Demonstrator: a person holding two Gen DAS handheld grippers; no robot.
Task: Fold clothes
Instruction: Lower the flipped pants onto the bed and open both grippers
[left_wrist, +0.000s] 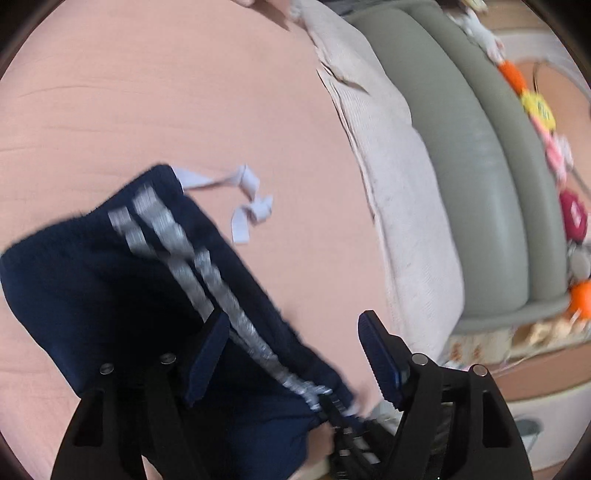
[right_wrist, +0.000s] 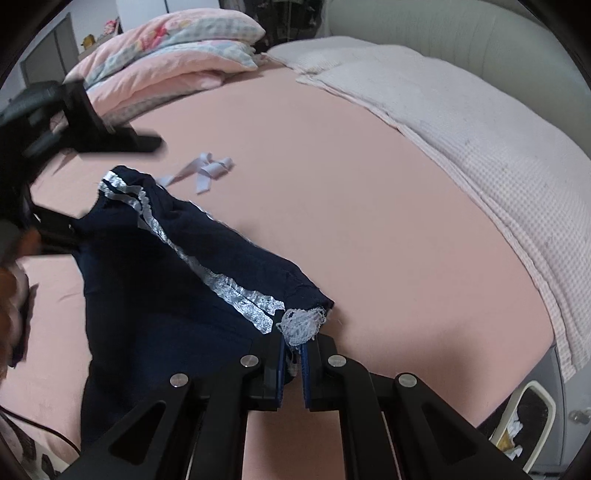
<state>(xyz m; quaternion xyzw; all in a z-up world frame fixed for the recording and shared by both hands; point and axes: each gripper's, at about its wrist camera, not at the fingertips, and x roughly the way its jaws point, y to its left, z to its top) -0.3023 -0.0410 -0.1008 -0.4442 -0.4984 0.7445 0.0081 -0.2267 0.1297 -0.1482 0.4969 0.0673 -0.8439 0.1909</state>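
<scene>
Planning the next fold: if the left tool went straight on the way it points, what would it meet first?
Probably the navy garment with silver stripes lying under the open left tool; beyond it, the pink bedsheet. Depth is unclear.

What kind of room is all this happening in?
Most likely a bedroom. The work surface is a bed with a pink sheet, pillows are stacked at its far end, and a padded headboard runs along one side with a white blanket beside it.

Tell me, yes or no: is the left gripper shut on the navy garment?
No. In the left wrist view the left gripper stands wide open, its fingers apart over the navy garment without clamping it.
</scene>
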